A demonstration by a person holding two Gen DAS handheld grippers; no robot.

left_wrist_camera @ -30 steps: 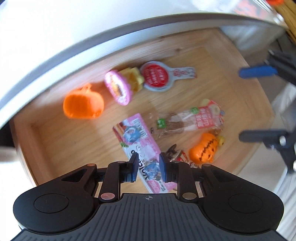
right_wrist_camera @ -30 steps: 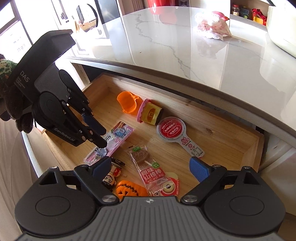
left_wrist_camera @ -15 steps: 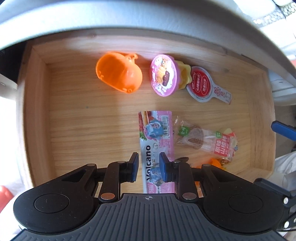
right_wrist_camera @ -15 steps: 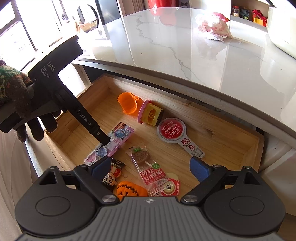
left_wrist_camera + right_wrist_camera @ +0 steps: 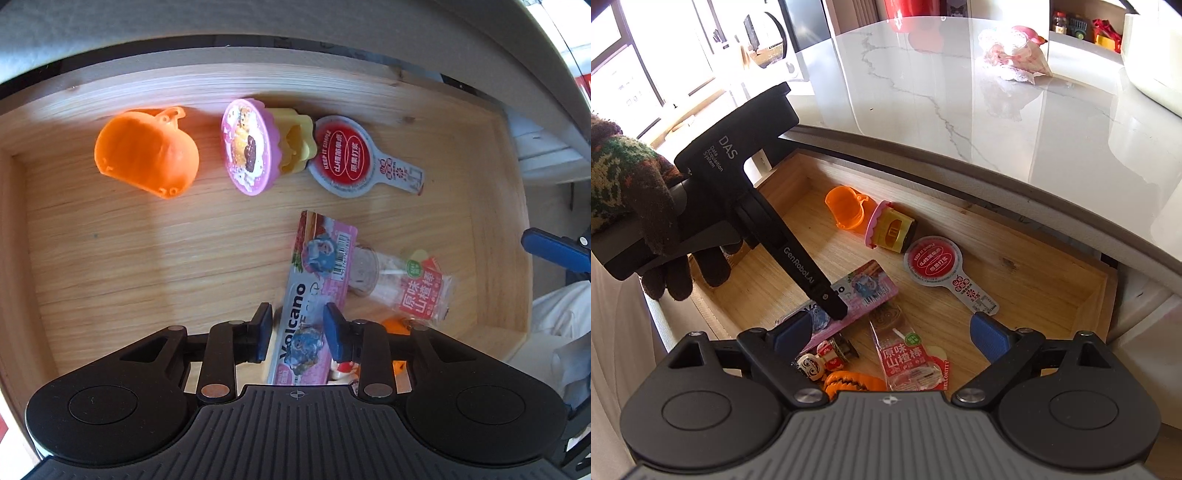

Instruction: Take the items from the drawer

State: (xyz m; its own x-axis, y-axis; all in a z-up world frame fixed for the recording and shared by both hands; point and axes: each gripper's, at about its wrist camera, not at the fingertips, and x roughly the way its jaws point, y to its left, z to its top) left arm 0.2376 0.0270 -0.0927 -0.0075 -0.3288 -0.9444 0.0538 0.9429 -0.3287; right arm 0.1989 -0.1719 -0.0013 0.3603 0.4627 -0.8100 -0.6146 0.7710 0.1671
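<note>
The left gripper (image 5: 298,334) reaches down into the open wooden drawer (image 5: 1027,254), its fingers a narrow gap apart, straddling the near end of the pink Volcano packet (image 5: 314,295) without visibly clamping it. The packet lies toward the drawer's front, with the clear hawthorn-stick wrapper (image 5: 406,284) beside it. The right gripper (image 5: 892,332) hovers at the drawer's front edge, fingers spread wide and empty.
</note>
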